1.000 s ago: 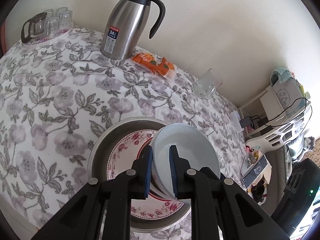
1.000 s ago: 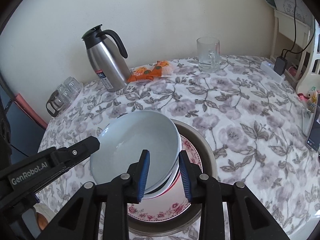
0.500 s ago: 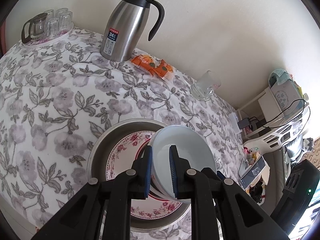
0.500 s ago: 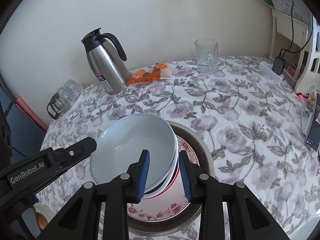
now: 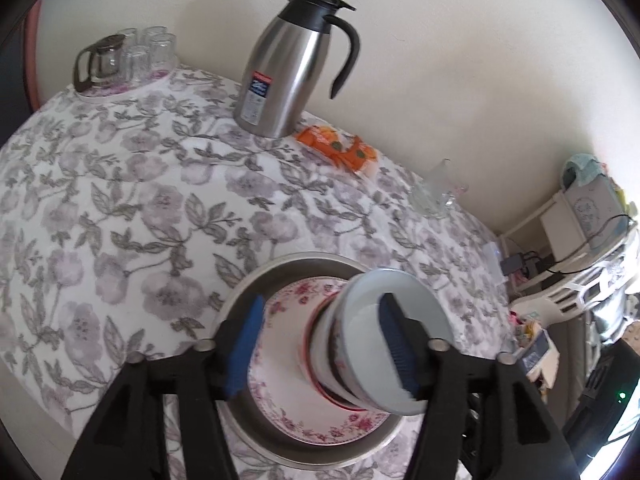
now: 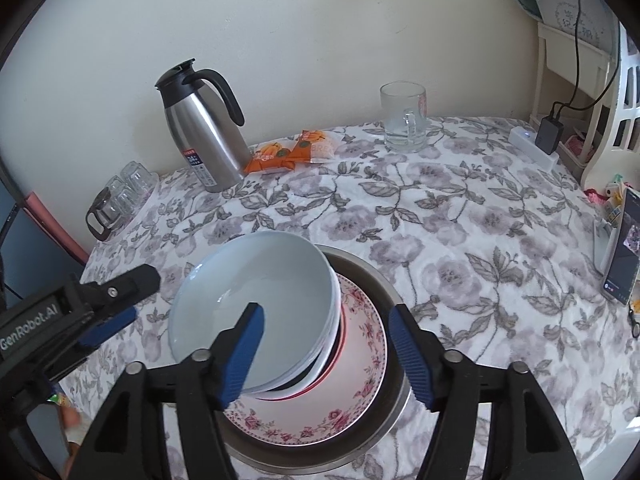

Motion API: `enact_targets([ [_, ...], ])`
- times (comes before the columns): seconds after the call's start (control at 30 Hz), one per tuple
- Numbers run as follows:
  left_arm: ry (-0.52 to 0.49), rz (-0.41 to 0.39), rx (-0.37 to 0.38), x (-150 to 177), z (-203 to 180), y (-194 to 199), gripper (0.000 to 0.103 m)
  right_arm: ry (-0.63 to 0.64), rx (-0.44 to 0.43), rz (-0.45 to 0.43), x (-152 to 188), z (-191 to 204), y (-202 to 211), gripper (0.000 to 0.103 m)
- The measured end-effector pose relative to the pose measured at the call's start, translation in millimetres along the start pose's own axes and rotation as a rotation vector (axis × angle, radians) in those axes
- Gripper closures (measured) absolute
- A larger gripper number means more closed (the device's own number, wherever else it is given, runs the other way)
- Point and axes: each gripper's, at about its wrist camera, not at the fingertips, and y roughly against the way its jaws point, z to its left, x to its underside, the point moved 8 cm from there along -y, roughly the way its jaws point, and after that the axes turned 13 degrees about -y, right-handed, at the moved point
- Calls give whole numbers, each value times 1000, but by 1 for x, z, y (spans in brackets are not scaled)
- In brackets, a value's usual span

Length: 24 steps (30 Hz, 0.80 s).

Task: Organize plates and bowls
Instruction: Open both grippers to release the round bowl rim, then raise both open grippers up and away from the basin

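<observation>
A pale blue bowl [image 6: 260, 288] tops a leaning stack of bowls on a pink floral plate [image 6: 364, 344] inside a round metal pan [image 6: 372, 272]. My right gripper [image 6: 328, 356] straddles the bowl's near rim. Its jaws are opening, and neither pad presses on the rim. In the left wrist view the same bowl [image 5: 416, 308] sits on the plate [image 5: 280, 320] in the pan [image 5: 304, 258]. My left gripper [image 5: 320, 346] is also opening around the stack, its pads off the bowl. From the right wrist view, the left gripper [image 6: 144, 296] sits just left of the bowl.
A steel thermos jug [image 6: 204, 140], orange snack packets [image 6: 288, 152] and a glass mug [image 6: 404, 120] stand along the back of the flowered tablecloth. A tray of glasses [image 6: 120, 200] is at the back left. A phone [image 6: 622, 264] leans at the right edge.
Both grippers have gone from shut on the pale blue bowl's rim to wide apart. The bowl now rests on the stack. The left wrist view has tilted a little.
</observation>
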Motion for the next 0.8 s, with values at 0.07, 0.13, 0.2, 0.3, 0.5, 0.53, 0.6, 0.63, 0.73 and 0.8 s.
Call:
enact_targets([
  [0.07, 1, 3, -30, 1, 5, -1, 36, -1, 10, 3, 1, -3, -2, 15],
  [0.13, 4, 5, -57, 3, 10, -2, 29, -2, 16, 2, 1, -6, -3, 8],
  [0.2, 9, -2, -85, 4, 15, -1, 15, -4, 19, -3, 0, -8, -3, 0],
  [0.3, 7, -9, -123, 6, 21, 1, 13, -1, 18, -6, 1, -8, -2, 0],
  [0.5, 11, -4, -171, 11, 31, 2, 7, 2, 16, -10, 5, -10, 0, 0],
  [0.53, 11, -11, -175, 11, 31, 4, 6, 2, 16, -12, 6, -11, 1, 0],
  [0.6, 5, -29, -186, 11, 32, 9, 6, 2, 12, -15, 8, -11, 3, 0],
  [0.63, -1, -36, -194, 11, 31, 11, 6, 3, 10, -18, 8, -12, 5, 0],
  [0.73, -29, -49, -216, 12, 30, 17, 6, 10, 4, -30, 11, -11, 10, 0],
  [0.8, -42, -60, -217, 12, 29, 21, 6, 15, 0, -37, 13, -11, 13, 0],
])
